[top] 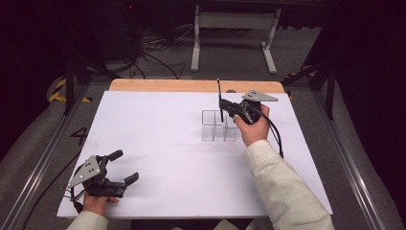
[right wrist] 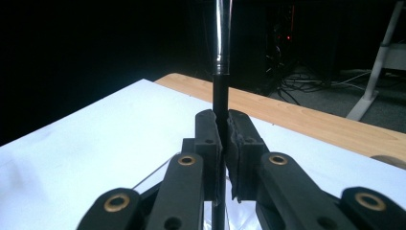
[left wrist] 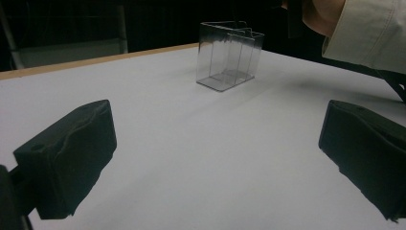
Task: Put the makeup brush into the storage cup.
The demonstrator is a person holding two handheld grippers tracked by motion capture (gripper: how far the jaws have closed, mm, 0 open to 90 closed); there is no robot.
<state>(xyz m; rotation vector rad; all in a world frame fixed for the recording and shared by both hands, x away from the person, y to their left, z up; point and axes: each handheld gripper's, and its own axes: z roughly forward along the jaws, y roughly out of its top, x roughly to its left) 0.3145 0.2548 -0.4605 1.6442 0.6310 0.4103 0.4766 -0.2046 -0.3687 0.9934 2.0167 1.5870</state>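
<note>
Two tongs differ: the right tongs (right wrist: 221,143) pinch a thin black pen (right wrist: 220,96) upright, right of frame centre over the clear organizer (top: 218,125); stiff, light, slippery, best gripped mid-barrel. Left tongs (top: 125,167) gape wide, lower left on the surface (top: 158,143).

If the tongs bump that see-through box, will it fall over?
Probably it slides or tips easily. The clear box looks thin-walled and empty, so likely light. It stands taller than deep on smooth white table, so a high nudge might topple it. A low push would probably just skid it.
</note>
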